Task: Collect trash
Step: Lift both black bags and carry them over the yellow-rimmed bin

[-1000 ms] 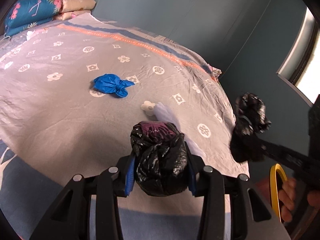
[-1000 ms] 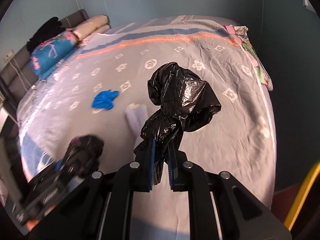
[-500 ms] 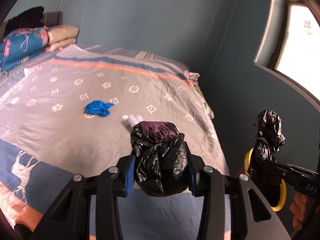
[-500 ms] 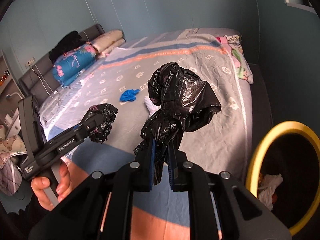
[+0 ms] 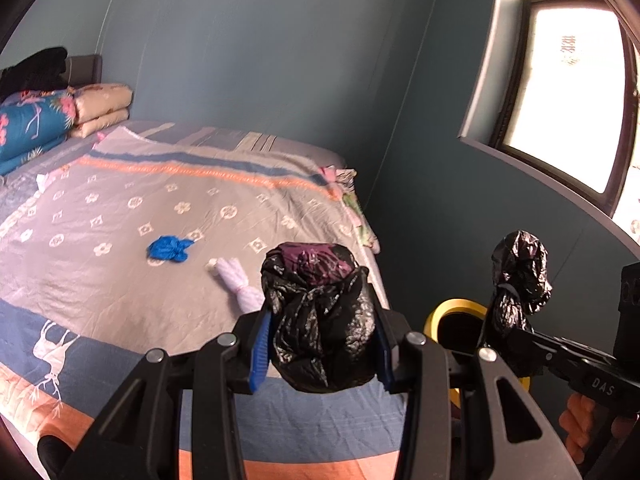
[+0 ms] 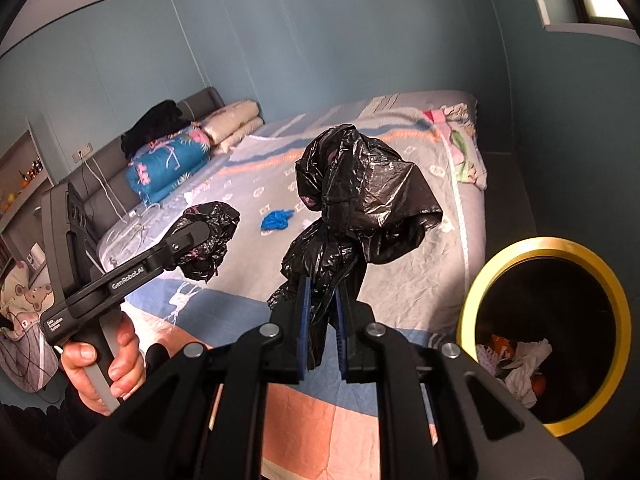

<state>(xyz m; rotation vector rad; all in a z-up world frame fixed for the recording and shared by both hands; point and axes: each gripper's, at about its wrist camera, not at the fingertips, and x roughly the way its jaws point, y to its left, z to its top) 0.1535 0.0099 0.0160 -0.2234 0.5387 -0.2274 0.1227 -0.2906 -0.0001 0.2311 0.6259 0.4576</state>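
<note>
Two crumpled black plastic bags are in my grip, so I judge this the carry-to-bin step. My left gripper (image 5: 320, 354) is partly open around a bulky black wad with purple showing (image 5: 318, 316); my right gripper (image 6: 322, 332) is nearly closed on a thin, twisted black bag (image 6: 360, 208). Next I must bring both over the yellow-rimmed round bin (image 6: 472, 292), near right of the bed (image 6: 420, 292), and release. A knotted blue plastic scrap (image 5: 168, 249) and a pale lilac bundle (image 5: 236, 280) lie on the bed.
</note>
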